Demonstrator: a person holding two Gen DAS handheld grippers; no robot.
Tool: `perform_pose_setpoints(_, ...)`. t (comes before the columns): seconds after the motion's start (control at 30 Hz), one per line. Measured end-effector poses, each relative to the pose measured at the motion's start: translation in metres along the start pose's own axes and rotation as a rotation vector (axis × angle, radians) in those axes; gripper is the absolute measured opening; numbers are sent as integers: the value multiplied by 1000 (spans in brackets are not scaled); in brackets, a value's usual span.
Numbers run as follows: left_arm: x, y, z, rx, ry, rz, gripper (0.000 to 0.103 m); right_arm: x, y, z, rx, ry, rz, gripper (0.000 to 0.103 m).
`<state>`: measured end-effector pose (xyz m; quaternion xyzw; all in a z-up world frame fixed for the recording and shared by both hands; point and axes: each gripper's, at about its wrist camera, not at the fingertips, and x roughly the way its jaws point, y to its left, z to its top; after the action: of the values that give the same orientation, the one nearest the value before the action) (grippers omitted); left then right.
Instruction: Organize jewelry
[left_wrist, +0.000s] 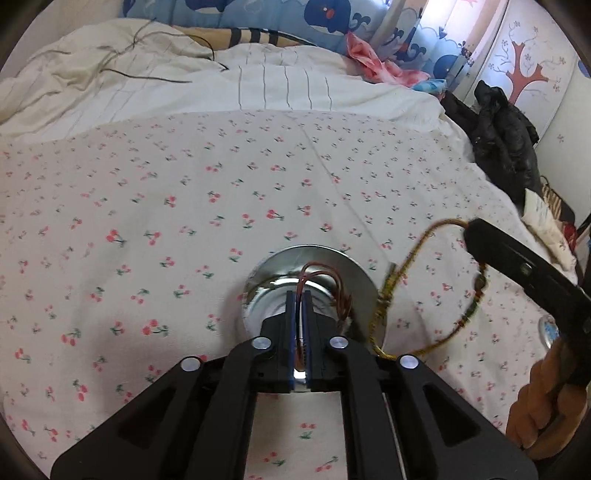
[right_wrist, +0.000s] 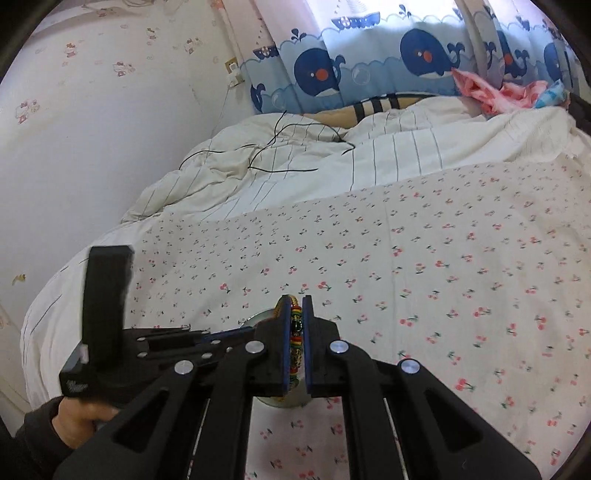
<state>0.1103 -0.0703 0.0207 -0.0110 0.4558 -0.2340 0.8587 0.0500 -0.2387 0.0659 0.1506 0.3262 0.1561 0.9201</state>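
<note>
Your right gripper (right_wrist: 295, 306) has its jaws clenched on the braided bracelet (left_wrist: 436, 284), which hangs as a gold, multicoloured loop just right of the metal dish (left_wrist: 325, 258) on the bed. Your left gripper (left_wrist: 300, 295) slants down over the dish, jaws clamped on its near rim; a reddish cord (left_wrist: 325, 280) lies inside.

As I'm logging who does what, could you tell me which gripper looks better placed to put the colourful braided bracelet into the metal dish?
Probably the right gripper: it is shut on the braided bracelet beside the metal dish. The left gripper grips the dish's rim.
</note>
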Motion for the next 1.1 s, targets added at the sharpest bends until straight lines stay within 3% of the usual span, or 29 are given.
perform_pose_setpoints(0.07,-10,2,-2,11,-26,30,30,10,1,1,-2,12,3,7)
perform_pose_setpoints(0.13,-22,3,-3,22,-56,62,45,22,5,2,-4,26,4,7)
perform_pose_setpoints(0.3,-41,17,-7,2,-70,68,53,55,13,-5,-29,84,-11,7)
perform_pose_setpoints(0.47,-54,33,-25,-13,-64,108,58,83,22,-22,-129,184,-112,10)
perform_pose_setpoints(0.57,-55,42,-39,-23,-31,111,59,66,23,-24,-153,132,-123,53)
perform_pose_setpoints(0.6,-56,44,-45,-22,-20,108,59,50,25,-23,-169,82,-138,60)
perform_pose_setpoints(0.67,-59,44,-59,-10,-2,102,59,25,29,-24,-182,34,-147,61)
perform_pose_setpoints(0.77,-63,40,-83,5,32,75,59,-6,31,-38,-182,39,-104,61)
perform_pose_setpoints(1.0,-73,26,-130,40,79,37,59,-42,10,-109,-88,175,29,61)
perform_pose_setpoints(1.1,-76,24,-137,58,75,74,59,-48,20,-120,-108,200,66,60)
